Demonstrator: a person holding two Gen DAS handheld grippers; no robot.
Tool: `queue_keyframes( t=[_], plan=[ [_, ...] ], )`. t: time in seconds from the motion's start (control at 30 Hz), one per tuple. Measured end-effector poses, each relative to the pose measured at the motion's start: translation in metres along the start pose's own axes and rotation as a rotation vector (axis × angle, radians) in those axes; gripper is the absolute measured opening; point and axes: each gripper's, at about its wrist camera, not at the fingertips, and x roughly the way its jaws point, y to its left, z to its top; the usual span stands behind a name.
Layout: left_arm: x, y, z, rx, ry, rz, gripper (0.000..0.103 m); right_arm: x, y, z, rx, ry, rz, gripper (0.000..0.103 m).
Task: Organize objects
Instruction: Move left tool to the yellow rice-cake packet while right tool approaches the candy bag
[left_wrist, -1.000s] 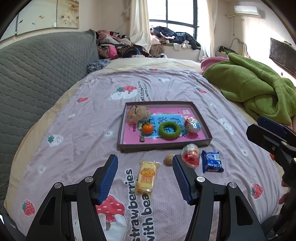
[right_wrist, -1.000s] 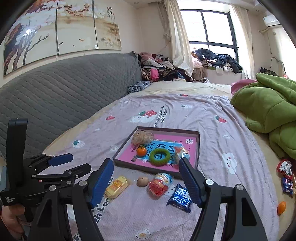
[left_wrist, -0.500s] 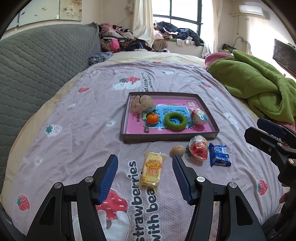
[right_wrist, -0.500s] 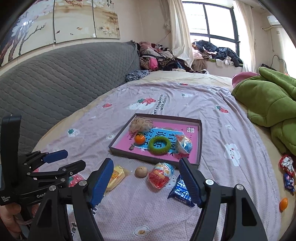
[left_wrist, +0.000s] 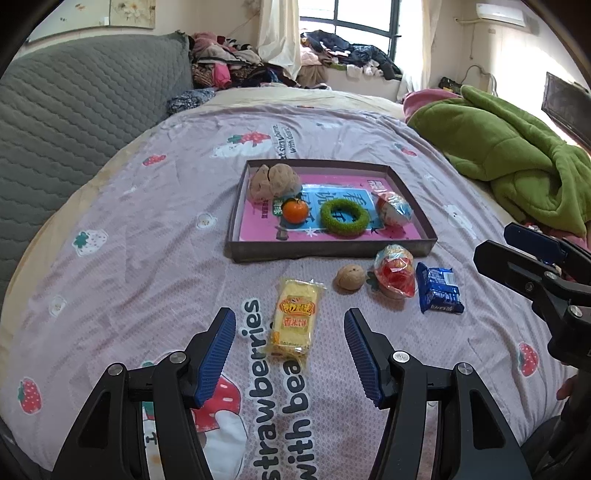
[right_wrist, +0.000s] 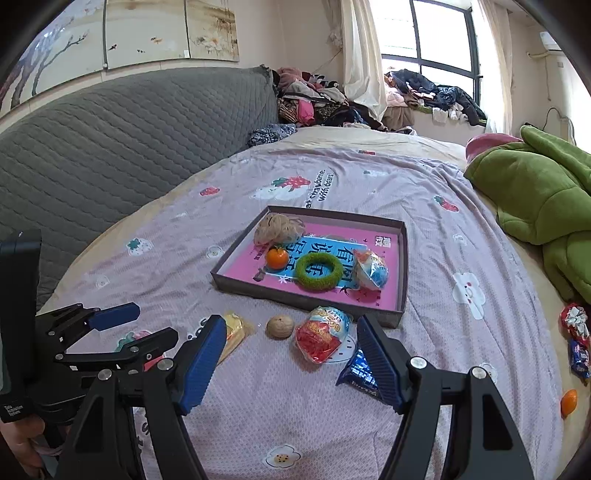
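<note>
Left hand-held gripper (left_wrist: 290, 354): its two blue pads are standing wide apart with nothing squeezed between them. It is hanging over the bed (left_wrist: 122, 266), and the yellow snack pack (left_wrist: 295, 317) is lying just ahead, at 12 o'clock.
Right hand-held gripper (right_wrist: 291, 360): its pads are standing wide apart too, gripping nothing. The red snack bag (right_wrist: 321, 334) is sitting at its 12 o'clock, and the blue packet (right_wrist: 356, 369) is peeking out by the right pad.
Tray (left_wrist: 332, 251): it is resting flat on the bed, at 12 o'clock from the snacks.
In the tray: a tan bundle (left_wrist: 275, 181), a small orange (left_wrist: 294, 210), a green ring (left_wrist: 344, 216) and a shiny egg (left_wrist: 394, 208) are sitting inside.
Walnut (left_wrist: 350, 277): it is lying just beside the red snack bag, at its 9 o'clock, outside the tray.
Green blanket (left_wrist: 513, 155): it is bunched up at 2 o'clock from the tray.
</note>
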Motion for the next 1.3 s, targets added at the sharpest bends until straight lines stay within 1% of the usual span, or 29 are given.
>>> queue_keyframes(
  t=[0.27, 0.9, 1.3],
  plan=[
    [0.008, 0.001, -0.004, 0.005, 0.017, -0.002, 0.063, 0.010, 0.000, -0.004, -0.002, 0.027, -0.010, 0.073],
    [0.015, -0.005, -0.011, 0.024, 0.046, 0.000, 0.063, 0.018, -0.004, -0.010, -0.007, 0.055, -0.018, 0.073],
    [0.039, -0.002, -0.020, 0.007, 0.078, -0.030, 0.063, 0.042, -0.007, -0.023, -0.027, 0.100, -0.029, 0.073]
  ],
)
